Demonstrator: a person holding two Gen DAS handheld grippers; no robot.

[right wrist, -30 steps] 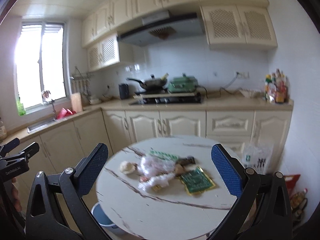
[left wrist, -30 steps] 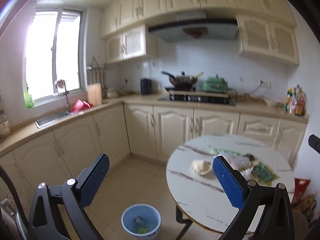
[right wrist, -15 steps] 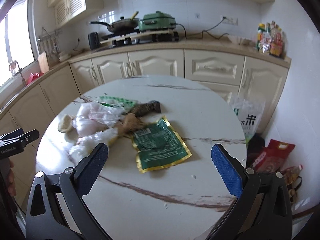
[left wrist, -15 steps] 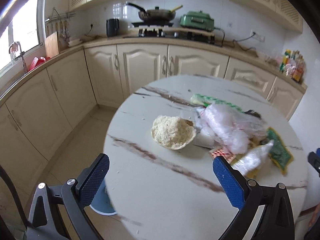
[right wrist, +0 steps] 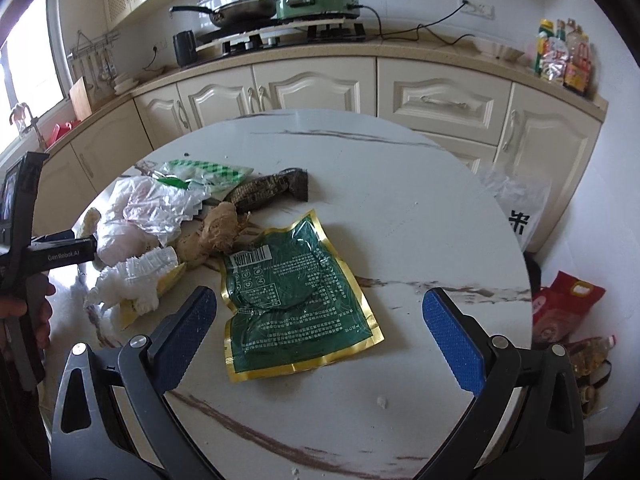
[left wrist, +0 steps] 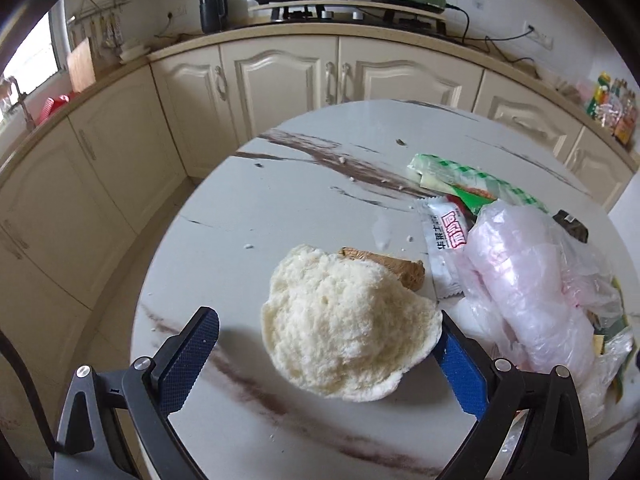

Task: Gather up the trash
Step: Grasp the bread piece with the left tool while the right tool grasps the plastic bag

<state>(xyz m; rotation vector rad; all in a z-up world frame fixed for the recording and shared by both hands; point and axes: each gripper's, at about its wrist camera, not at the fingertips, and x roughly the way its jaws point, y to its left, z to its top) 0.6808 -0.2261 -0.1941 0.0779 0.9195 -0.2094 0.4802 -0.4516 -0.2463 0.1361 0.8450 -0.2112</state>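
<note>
Trash lies on a round white marble table [left wrist: 280,208]. My left gripper [left wrist: 324,354] is open, its jaws on either side of a pale, spongy bun piece [left wrist: 340,320] without closing on it. To its right lie a white snack wrapper [left wrist: 446,248], a crumpled clear plastic bag [left wrist: 528,276] and a green-white packet [left wrist: 472,180]. My right gripper [right wrist: 328,336] is open just above a green, gold-edged foil pouch [right wrist: 296,300]. Behind the pouch lie ginger root [right wrist: 218,228], a dark corn cob [right wrist: 268,190] and a white paper cup liner [right wrist: 132,276].
Cream cabinets and a counter [right wrist: 360,80] with a stove run behind the table. Bags [right wrist: 568,308] sit on the floor right of the table. The left gripper's handle [right wrist: 48,256] shows at the left edge of the right wrist view.
Both grippers have moved down and forward over the table. The left one now straddles the bun piece; the right one now hovers over the green pouch. Both stay open.
</note>
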